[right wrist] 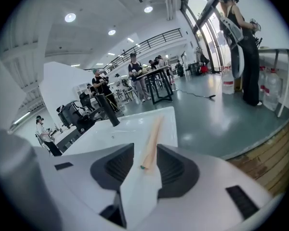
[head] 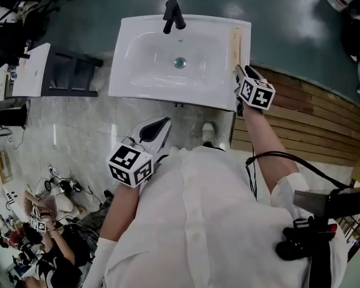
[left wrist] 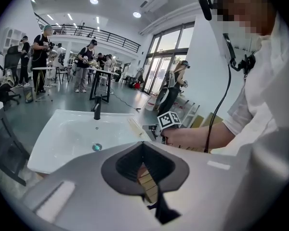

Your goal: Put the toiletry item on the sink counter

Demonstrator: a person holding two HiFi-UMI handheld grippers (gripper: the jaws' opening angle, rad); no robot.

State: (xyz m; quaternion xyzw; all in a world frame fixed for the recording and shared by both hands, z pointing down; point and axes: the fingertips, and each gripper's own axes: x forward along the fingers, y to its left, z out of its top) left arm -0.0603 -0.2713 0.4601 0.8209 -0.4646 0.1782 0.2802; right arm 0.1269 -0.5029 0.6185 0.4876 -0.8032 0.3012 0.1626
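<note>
White ceramic sink counter: basin and left edge open. A black metal faucet blocks the mid back edge, and a pale wooden toiletry stick lines the right edge.

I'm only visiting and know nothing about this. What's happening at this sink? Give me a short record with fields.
Place: white sink, black faucet
Item: slim wooden toiletry item, lying on the sink's right rim
Right gripper: open, item's near end between its jaws, not pinched
Left gripper: shut, empty, back from the sink
</note>
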